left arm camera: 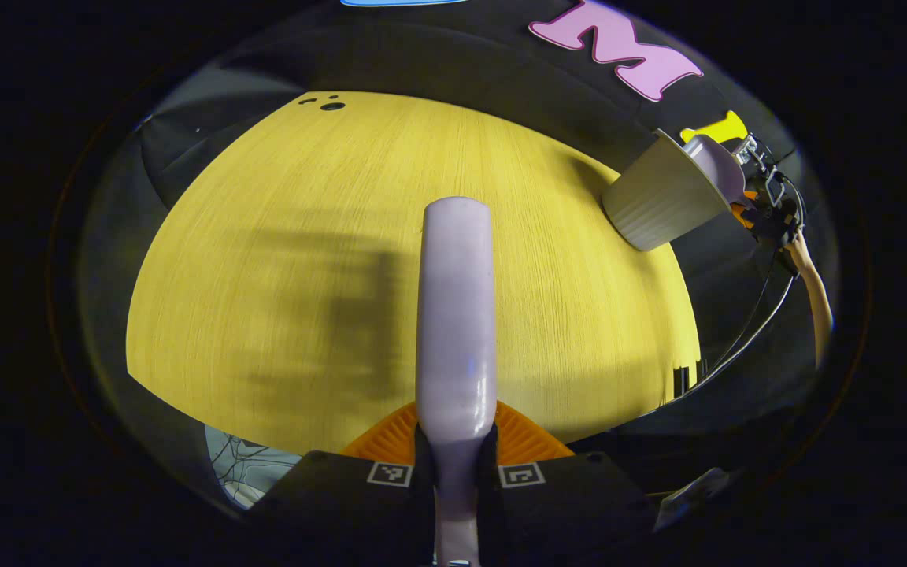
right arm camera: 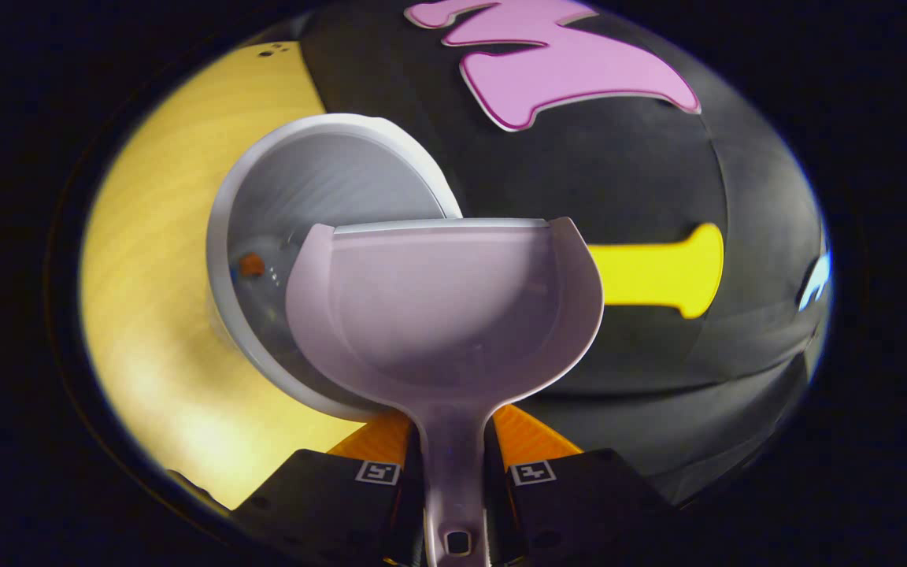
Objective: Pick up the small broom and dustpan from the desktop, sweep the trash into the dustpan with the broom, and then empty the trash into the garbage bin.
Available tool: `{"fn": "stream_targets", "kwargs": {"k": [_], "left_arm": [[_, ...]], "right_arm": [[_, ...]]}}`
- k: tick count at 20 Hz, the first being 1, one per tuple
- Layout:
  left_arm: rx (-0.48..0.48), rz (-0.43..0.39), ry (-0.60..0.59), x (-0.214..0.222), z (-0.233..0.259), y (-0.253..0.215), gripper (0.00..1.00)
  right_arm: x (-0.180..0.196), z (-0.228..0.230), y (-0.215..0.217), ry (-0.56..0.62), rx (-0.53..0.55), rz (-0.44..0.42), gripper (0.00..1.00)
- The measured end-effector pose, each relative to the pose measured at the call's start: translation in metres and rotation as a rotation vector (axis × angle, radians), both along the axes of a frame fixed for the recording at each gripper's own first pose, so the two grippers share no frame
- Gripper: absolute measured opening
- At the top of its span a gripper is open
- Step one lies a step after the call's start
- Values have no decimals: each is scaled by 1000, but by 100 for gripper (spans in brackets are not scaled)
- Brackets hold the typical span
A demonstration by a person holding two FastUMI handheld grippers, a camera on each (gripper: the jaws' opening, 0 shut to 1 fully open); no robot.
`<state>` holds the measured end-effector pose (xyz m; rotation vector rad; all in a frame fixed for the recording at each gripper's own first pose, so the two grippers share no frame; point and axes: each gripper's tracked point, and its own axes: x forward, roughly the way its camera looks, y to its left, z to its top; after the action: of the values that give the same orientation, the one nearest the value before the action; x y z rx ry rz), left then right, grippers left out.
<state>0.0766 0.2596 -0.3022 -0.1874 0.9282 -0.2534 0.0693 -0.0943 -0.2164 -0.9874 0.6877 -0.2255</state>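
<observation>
A yellow wooden table (left arm camera: pixel 280 236) spreads wide in the left gripper view, with a soft, blurred shadow across its middle. At its far right edge stands a pale ribbed garbage bin (left arm camera: pixel 662 201), which looks tilted through the curved lens.

In the right gripper view the same bin (right arm camera: pixel 320 169) is seen from above, its round mouth open toward the camera. A small orange scrap (right arm camera: pixel 251 264) lies inside it against the left wall, with a few tiny pale specks beside it.

A pale lilac dustpan (right arm camera: pixel 442 303) is held over the near right part of the bin's rim, its scoop facing the camera and looking empty, its front lip toward the bin. The right gripper (right arm camera: pixel 453 472) is clenched on the dustpan's narrow handle, one finger pressing each side. In the left gripper view, the dustpan (left arm camera: pixel 717 161) and the rig holding it show far off at the bin's mouth.

The left gripper (left arm camera: pixel 455 472) is clenched on the broom (left arm camera: pixel 456 315), whose smooth lilac handle points forward above the table; its bristles cannot be seen.
</observation>
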Motion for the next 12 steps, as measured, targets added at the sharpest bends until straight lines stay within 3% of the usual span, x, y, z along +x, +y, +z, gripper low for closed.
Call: {"fn": "stream_targets", "kwargs": {"k": [6,12], "left_arm": [[4,37,-23,0,11,19,25],[23,37,-55,-5,22,29,25]], "right_arm": [[4,-1,10,-46,397,-158,36],[10,11,23,-121,652,-209,36]]}}
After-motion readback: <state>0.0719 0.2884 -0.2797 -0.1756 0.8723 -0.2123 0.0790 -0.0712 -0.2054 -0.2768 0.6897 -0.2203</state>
